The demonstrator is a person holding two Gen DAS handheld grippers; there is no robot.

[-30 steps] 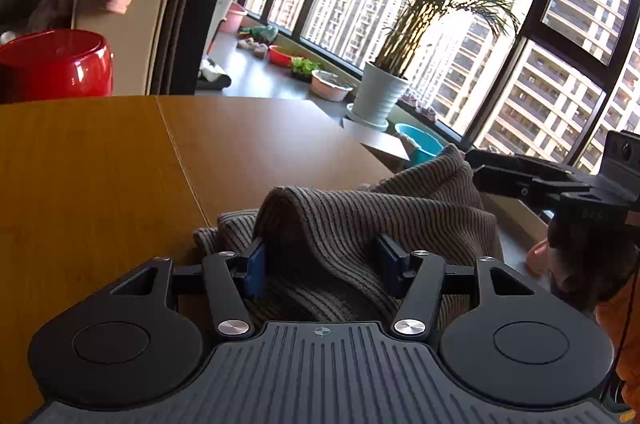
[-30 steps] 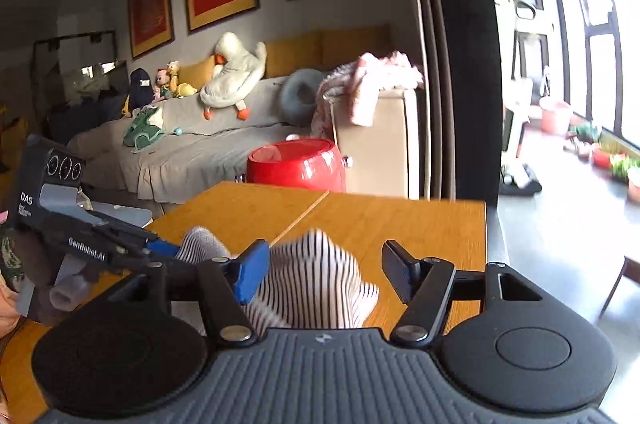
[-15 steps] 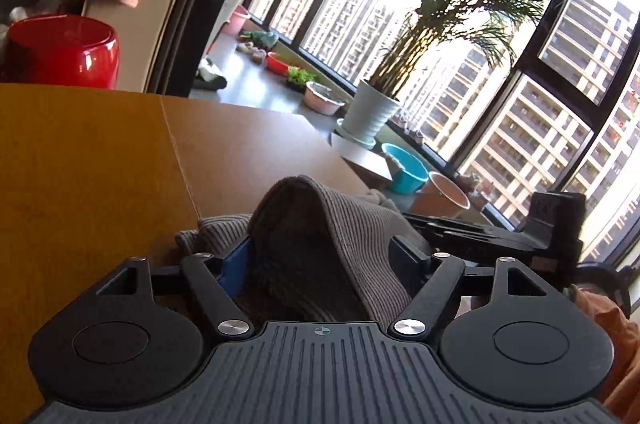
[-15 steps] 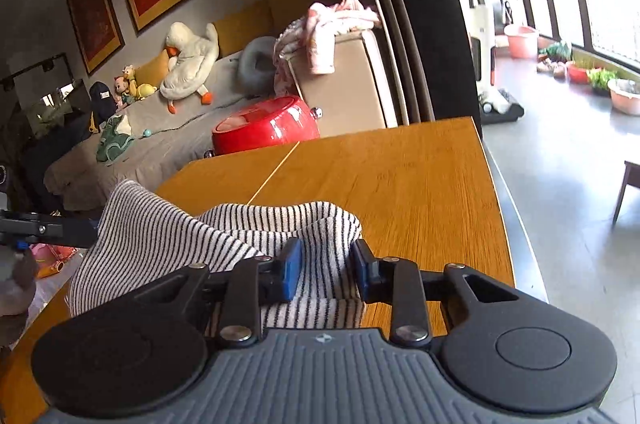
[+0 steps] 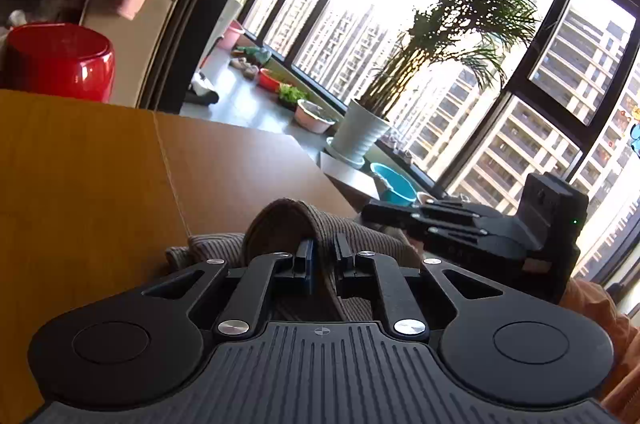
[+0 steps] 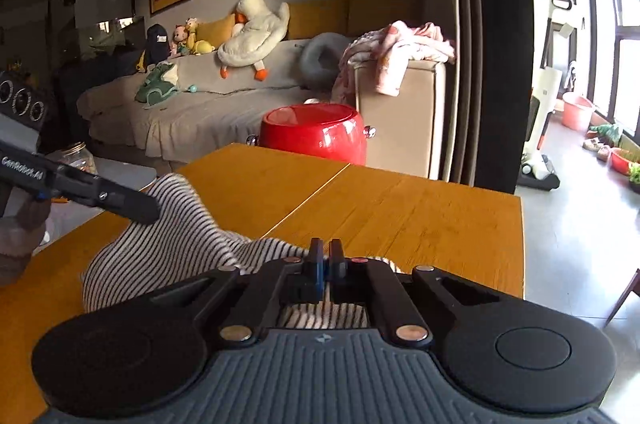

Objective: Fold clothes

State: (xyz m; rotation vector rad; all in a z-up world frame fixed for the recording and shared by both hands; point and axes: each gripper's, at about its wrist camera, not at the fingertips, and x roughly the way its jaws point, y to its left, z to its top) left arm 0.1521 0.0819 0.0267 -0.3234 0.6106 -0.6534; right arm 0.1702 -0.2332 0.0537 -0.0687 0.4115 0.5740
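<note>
Both grippers, left point(image 5: 322, 256) and right point(image 6: 328, 264), clamped on striped garment point(image 6: 168, 248) bunched on wooden table point(image 6: 400, 216); garment's near edge hidden beneath gripper bodies, overall shape unreadable.

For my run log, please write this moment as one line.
phase: grasp for fold | left hand-held gripper: shut on striped garment | right hand-held gripper: shut on striped garment | support: wooden table

left wrist: low, close, faces window point(image 5: 460, 72) | right wrist: faces sofa point(image 6: 208, 100) | shared: table point(image 5: 100, 184), red pot point(image 6: 316, 132)
</note>
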